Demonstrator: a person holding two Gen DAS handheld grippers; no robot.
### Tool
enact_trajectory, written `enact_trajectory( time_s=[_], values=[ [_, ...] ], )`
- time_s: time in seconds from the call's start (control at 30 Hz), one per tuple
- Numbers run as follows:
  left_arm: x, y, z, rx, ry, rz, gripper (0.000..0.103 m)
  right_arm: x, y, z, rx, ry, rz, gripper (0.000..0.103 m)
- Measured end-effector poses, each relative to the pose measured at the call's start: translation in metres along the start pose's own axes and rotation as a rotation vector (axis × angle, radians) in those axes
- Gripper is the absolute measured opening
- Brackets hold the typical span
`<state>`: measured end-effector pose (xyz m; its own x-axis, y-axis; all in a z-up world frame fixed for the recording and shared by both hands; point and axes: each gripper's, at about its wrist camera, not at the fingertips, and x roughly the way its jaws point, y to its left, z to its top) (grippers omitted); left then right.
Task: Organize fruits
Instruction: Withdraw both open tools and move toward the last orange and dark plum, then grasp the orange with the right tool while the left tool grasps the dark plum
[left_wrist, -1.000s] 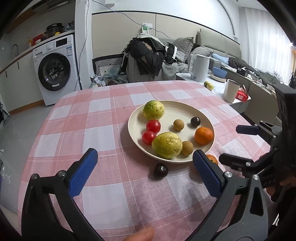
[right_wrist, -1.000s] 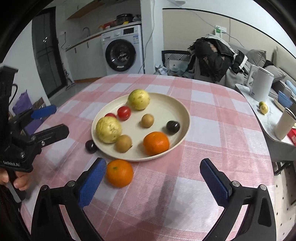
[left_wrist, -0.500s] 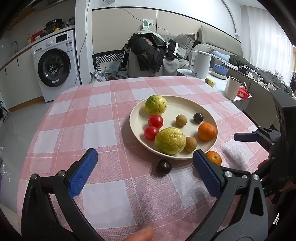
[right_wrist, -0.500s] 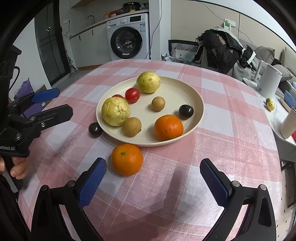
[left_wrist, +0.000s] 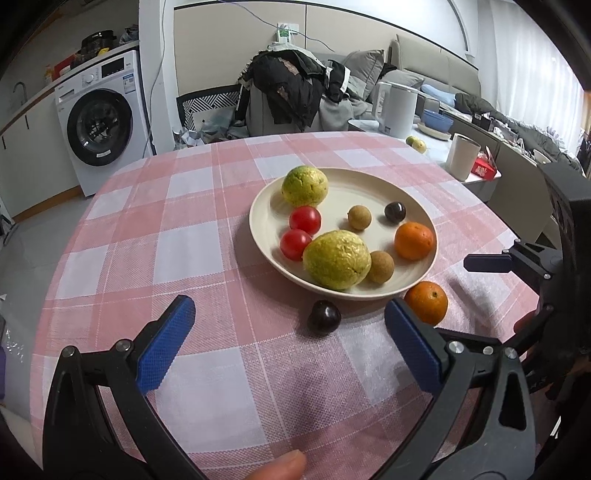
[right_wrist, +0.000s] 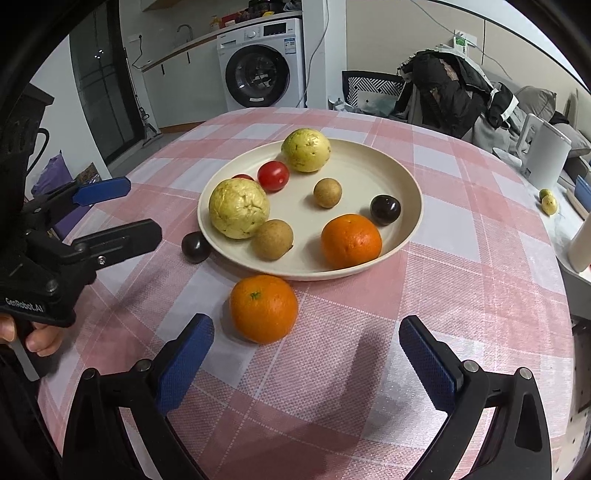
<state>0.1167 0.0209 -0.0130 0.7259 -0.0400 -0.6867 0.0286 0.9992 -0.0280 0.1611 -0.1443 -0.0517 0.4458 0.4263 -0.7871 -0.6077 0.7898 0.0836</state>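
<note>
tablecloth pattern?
Pink-and-white checked tablecloth, clearest in the right wrist view.

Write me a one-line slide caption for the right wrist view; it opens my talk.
Open right tool faces a loose orange on the checked tablecloth, beside a fruit-filled plate.

- white washing machine (left_wrist: 99, 125) under a counter, pale floor
- chair (left_wrist: 288, 99) heaped with dark clothes
- grey sofa (left_wrist: 436, 79), white curtains (left_wrist: 535, 62) letting daylight in
</note>
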Motion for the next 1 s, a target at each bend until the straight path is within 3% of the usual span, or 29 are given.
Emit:
enact_trajectory(
  time_s=[0.2,0.33,0.7,0.93,1.0],
  values=[
    [0.008,-0.006,-0.003,0.021,0.029,0.003,0.102,0.001,0.007,-0.001,-0.024,-0.003,0.034,0.100],
    [0.010,-0.008,-0.005,0.033,0.039,0.010,0.102,0.002,0.011,-0.001,-0.027,-0.006,0.059,0.082],
    [0.014,-0.008,-0.006,0.034,0.054,0.005,0.102,0.004,0.012,-0.001,-0.026,-0.009,0.109,0.065],
    [0.015,-0.009,-0.007,0.035,0.059,0.004,0.102,0.008,0.011,-0.001,-0.015,-0.008,0.113,0.040],
    [0.015,-0.010,-0.007,0.037,0.060,0.002,0.102,0.007,0.011,-0.001,-0.015,-0.011,0.113,0.039]
  ],
)
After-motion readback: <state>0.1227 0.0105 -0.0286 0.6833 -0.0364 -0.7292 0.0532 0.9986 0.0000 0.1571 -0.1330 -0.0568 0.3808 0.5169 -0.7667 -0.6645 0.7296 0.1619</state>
